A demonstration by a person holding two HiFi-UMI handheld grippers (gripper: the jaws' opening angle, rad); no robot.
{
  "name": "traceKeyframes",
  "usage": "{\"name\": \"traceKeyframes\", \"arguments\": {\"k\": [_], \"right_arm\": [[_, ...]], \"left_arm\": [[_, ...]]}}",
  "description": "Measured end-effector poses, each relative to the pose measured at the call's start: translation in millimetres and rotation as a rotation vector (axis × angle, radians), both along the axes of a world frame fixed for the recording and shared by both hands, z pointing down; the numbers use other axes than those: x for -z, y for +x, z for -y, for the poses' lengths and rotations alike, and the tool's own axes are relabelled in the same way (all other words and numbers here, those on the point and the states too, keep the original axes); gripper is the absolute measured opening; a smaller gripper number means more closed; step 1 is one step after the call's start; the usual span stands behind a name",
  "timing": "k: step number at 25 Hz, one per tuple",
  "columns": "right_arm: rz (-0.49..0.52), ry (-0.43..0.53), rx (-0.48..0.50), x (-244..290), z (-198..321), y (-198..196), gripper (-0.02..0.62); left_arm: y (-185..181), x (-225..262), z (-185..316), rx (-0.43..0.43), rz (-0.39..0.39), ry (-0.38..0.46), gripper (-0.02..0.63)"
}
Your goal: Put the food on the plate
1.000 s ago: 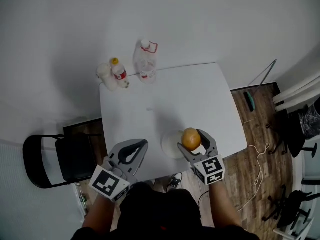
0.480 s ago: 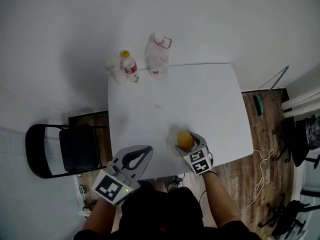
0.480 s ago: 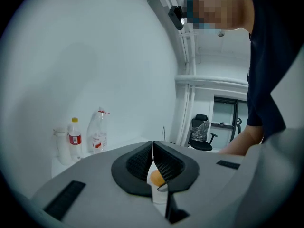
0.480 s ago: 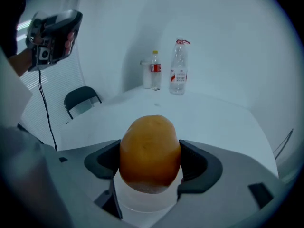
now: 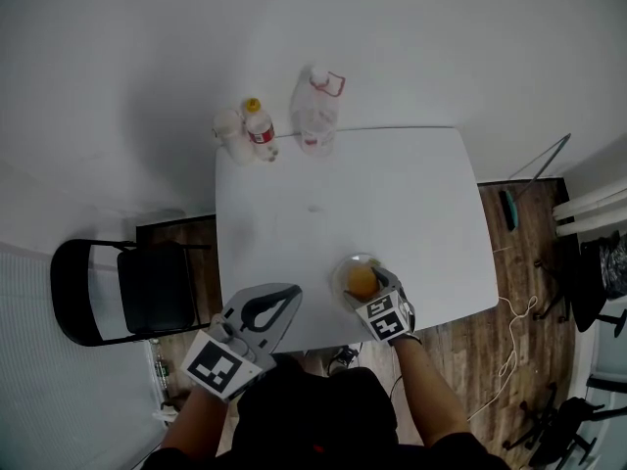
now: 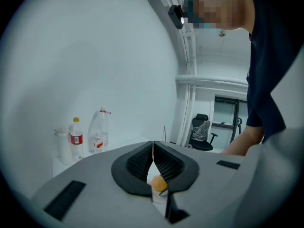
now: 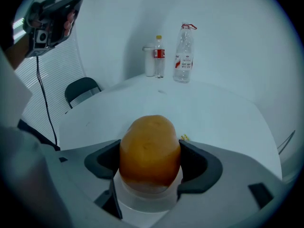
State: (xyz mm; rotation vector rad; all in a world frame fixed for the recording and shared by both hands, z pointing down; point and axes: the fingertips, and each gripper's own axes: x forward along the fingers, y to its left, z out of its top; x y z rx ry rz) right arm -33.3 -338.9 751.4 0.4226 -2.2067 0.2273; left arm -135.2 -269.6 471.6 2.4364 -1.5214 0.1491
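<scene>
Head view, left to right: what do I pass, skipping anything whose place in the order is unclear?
black folding chair → white container → small yellow-capped bottle → large clear bottle → orange food in the right gripper → teal brush on the floor

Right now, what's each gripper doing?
Left gripper: shut, empty.
Right gripper: shut on the orange food, over the plate.
</scene>
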Motion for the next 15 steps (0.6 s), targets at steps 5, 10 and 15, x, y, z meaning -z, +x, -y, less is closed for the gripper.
{"name": "traceKeyframes", "arguments": {"k": [5, 10, 15], "right_arm": [[0.003, -0.019, -0.021, -4, 0, 1, 0.370], [0.057, -0.042, -0.033, 4, -1, -4, 0.370], [0.111, 0.018, -0.048, 31, 7, -3, 0.371]], "left_arm": [[0, 7, 2, -0.002, 0.000, 0.029, 0.023], [-2, 4, 1, 0.005, 0.004, 0.019, 0.023], [1, 7, 1, -0.007, 0.004, 0.031, 0.023]]}}
